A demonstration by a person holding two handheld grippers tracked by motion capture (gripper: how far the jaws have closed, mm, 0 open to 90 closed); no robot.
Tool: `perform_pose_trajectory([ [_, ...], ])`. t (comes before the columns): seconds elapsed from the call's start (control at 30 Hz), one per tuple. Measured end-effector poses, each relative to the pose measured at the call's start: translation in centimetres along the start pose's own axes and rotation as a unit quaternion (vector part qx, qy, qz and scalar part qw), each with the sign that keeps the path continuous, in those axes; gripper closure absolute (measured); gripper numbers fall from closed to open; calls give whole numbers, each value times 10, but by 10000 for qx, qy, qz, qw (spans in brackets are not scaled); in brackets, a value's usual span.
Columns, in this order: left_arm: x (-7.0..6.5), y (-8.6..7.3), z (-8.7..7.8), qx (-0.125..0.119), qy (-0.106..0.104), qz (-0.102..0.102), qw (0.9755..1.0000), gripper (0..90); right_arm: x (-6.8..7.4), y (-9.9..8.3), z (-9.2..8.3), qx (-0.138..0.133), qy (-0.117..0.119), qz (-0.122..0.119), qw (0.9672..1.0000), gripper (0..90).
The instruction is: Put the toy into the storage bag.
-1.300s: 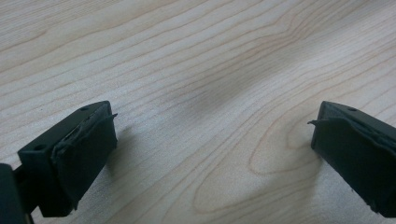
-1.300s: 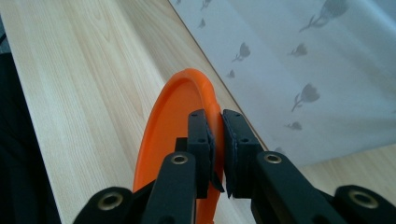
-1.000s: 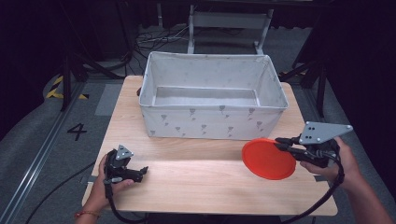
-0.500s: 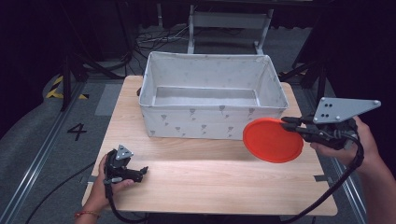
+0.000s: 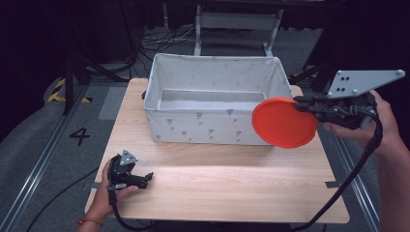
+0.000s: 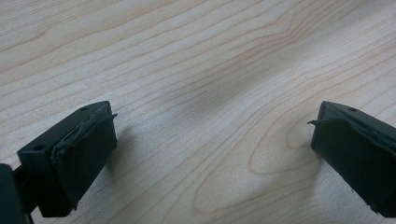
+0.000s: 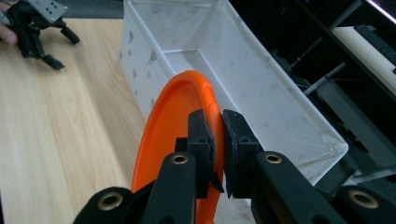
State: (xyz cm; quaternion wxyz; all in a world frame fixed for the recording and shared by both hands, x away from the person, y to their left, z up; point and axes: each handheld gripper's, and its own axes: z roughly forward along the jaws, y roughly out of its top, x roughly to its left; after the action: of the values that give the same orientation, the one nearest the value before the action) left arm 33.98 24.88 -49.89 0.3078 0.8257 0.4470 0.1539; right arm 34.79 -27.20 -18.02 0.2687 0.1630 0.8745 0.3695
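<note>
An orange plate (image 5: 283, 122) hangs in the air at the right front corner of the white fabric bin (image 5: 212, 129), tilted on edge. My right gripper (image 5: 299, 102) is shut on its rim; in the right gripper view the plate (image 7: 168, 140) sits pinched between the two black pads (image 7: 203, 140) beside the bin (image 7: 261, 93). My left gripper (image 5: 145, 179) rests on the wooden table (image 5: 232, 188) at the front left, held by a hand. Its jaws stand wide apart over bare wood (image 6: 205, 116), nothing between them.
The bin stands at the back half of the table and holds nothing I can see. Black cables trail from both grippers. A grey floor with a painted "4" (image 5: 80, 136) lies to the left; a metal frame (image 5: 237, 21) stands behind the bin.
My right gripper has lifted the orange plate off the table and carried it up and back toward the bin's right corner. The left gripper has stayed put.
</note>
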Motion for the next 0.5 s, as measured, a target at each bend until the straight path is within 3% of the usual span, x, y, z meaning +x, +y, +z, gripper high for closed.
perform_pose_trajectory([
  [0.2, 0, 0, 0, -1, -1, -1, 10000, 4, -12, 11, 2, -46, -97, 31, 9999, 831],
  [0.5, 0, 0, 0, 2, -9, 13, 10000, 4, -44, 28, 17, -61, -263, 169, 9995, 831],
])
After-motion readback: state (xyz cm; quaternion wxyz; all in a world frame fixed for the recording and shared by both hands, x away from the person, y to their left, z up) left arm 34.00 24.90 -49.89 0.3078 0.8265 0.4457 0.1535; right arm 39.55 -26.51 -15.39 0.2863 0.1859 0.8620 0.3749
